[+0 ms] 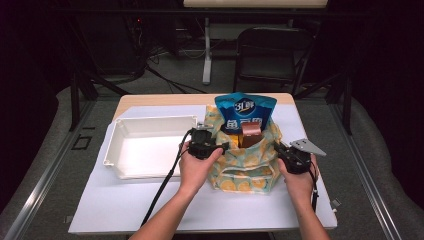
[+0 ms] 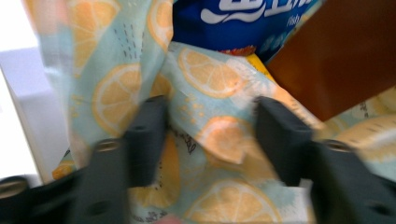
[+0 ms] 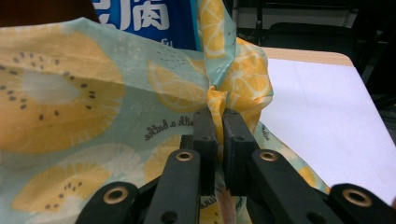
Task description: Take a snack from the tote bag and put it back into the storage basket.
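A cloth bag (image 1: 245,167) printed with lemon slices stands on the white table cover. A blue snack pack (image 1: 245,112) and a brown box (image 1: 251,134) stick out of its top. My left gripper (image 1: 222,146) is at the bag's left rim. In the left gripper view it (image 2: 210,126) stands open, with the bag's cloth (image 2: 210,79) loose between the jaws and the blue pack (image 2: 243,23) and brown box (image 2: 341,56) behind. My right gripper (image 1: 276,147) is at the right rim. In the right gripper view it (image 3: 219,123) is shut on a bunched fold of the bag (image 3: 243,84).
An empty white tray (image 1: 150,121) lies left of the bag, close to my left hand. The white cover (image 1: 310,125) reaches past the bag to the right and front. A black chair (image 1: 270,55) stands beyond the table's far edge.
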Action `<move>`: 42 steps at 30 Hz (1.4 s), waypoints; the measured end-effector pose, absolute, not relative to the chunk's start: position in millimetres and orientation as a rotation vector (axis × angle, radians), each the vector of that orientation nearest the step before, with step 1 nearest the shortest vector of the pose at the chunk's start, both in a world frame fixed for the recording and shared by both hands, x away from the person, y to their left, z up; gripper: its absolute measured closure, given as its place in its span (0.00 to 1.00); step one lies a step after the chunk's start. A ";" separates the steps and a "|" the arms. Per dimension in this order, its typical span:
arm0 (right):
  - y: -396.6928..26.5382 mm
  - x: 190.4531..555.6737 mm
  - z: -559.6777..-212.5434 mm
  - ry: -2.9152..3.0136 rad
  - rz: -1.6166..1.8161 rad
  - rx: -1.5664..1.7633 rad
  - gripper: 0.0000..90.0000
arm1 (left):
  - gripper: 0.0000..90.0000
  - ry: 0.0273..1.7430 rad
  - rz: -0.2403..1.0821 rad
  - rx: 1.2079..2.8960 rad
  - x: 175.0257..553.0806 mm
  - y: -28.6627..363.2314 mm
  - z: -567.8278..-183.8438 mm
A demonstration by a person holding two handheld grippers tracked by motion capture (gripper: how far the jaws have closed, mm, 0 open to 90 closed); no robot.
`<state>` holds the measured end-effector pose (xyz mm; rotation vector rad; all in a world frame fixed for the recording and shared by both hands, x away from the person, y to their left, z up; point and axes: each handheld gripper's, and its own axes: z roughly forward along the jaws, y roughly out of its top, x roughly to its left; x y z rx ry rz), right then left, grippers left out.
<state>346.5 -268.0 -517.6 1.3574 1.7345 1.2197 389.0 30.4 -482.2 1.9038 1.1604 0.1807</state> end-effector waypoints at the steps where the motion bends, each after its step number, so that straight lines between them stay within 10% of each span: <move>1: -267.8 346.4 -517.5 1.743 1.216 1.353 0.95 | 0.60 1.156 0.163 1.901 389.0 30.8 -482.1; 9: -262.8 345.9 -516.8 1.746 1.221 1.336 0.95 | 1.00 1.133 0.140 1.859 387.0 47.3 -477.4; 42: -284.4 362.6 -537.9 1.764 1.079 1.527 1.00 | 0.97 1.125 0.283 1.994 351.9 24.9 -565.1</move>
